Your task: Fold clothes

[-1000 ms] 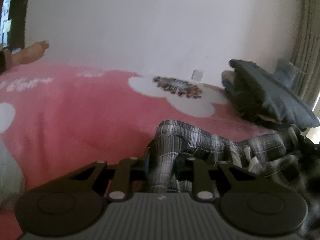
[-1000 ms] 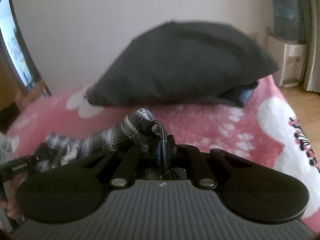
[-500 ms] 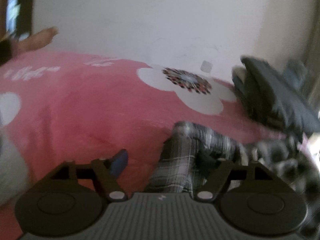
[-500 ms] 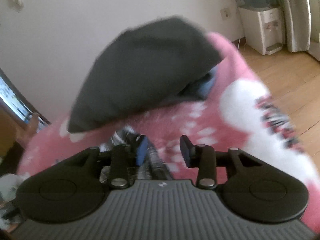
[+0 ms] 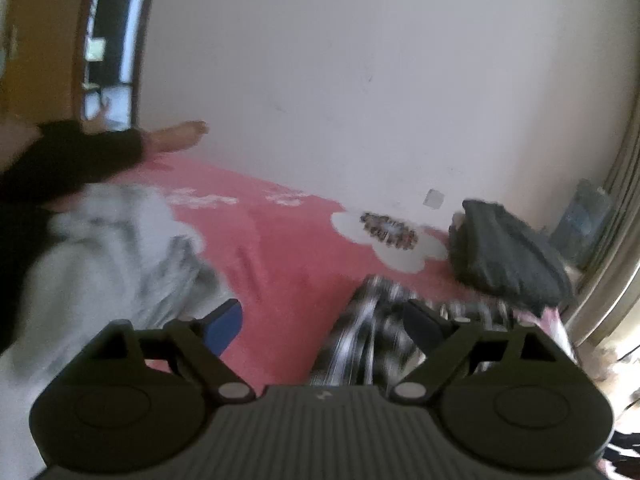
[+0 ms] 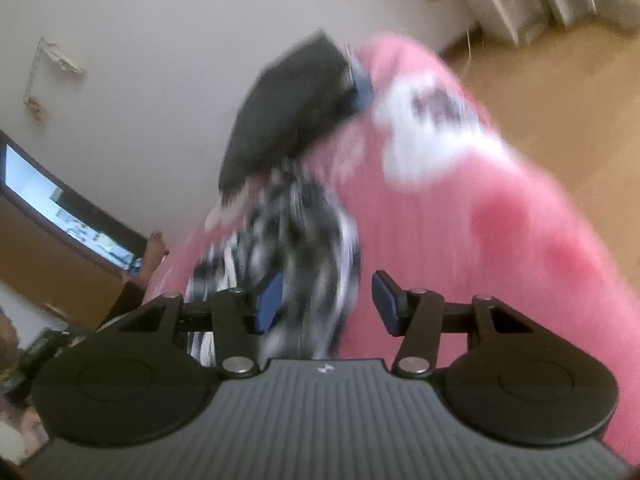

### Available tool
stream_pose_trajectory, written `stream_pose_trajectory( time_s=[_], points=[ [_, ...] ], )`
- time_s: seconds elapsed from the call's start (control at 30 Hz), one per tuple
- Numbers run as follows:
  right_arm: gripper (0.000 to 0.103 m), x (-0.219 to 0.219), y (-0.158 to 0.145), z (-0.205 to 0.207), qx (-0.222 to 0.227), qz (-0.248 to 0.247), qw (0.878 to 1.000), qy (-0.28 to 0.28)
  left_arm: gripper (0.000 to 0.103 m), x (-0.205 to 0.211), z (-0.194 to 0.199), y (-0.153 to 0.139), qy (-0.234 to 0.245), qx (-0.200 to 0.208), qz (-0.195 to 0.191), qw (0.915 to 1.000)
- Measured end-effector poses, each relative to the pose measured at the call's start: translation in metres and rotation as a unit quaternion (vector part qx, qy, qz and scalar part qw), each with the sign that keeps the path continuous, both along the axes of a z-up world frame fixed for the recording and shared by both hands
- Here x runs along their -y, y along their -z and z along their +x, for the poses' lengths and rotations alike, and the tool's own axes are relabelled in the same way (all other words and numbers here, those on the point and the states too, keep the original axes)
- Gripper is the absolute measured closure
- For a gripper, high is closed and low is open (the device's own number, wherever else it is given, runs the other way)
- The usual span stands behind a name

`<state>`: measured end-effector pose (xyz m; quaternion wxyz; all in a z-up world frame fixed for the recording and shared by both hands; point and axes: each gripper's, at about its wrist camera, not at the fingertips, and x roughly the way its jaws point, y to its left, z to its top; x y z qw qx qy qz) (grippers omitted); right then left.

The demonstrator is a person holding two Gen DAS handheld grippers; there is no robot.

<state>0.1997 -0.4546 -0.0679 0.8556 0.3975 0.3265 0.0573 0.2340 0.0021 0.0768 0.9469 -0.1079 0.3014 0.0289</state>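
pink flowered blanket point(image 5: 280, 264) under white wall point(image 5: 360, 80), both hand-held grippers' jaws opening, plaid garment point(image 6: 288, 232) unclamped

Left claw point(image 5: 322, 322) jaws opening wide, right claw point(image 6: 327, 300) jaws opening, both empty

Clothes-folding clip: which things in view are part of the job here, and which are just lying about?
Part of the job:
- plaid garment, bunched on the pink blanket
- grey garment, heaped on the blanket
- left gripper and right gripper, jaws opening, pads off the cloth

Lying about:
- dark pillow
- a person's bare foot at the far edge
- wooden floor
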Motion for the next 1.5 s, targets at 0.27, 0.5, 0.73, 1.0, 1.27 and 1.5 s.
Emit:
stream_pose_trajectory(
  time_s=[0.27, 0.5, 0.73, 1.0, 1.27, 1.5],
  points=[
    [0.056, -0.052, 0.033, -0.055, 0.035, -0.028, 0.997, 0.07, 0.015, 0.051, -0.093, -0.028, -0.005, -0.141, 0.008, 0.9899],
    [0.055, -0.051, 0.011, -0.104, 0.037, -0.026, 0.994, 0.103, 0.014, 0.098, -0.117, -0.016, 0.082, -0.083, 0.062, 0.9912],
    [0.055, -0.017, -0.05, -0.18, 0.132, -0.173, 0.965, 0.147, 0.015, 0.129, -0.145, 0.047, 0.214, -0.112, 0.021, 0.9702],
    [0.054, -0.036, -0.165, -0.285, 0.176, -0.375, 0.908, 0.062, 0.015, 0.126, -0.183, 0.085, 0.309, -0.141, -0.051, 0.9394],
    [0.053, -0.111, -0.099, -0.279, 0.036, -0.308, 0.942, -0.13, 0.015, 0.102, -0.223, 0.1, 0.311, -0.17, -0.065, 0.9328],
    [0.055, -0.177, -0.046, -0.26, 0.013, -0.378, 0.89, -0.254, 0.021, 0.091, -0.252, 0.107, 0.308, -0.205, -0.06, 0.9269]
  ],
)
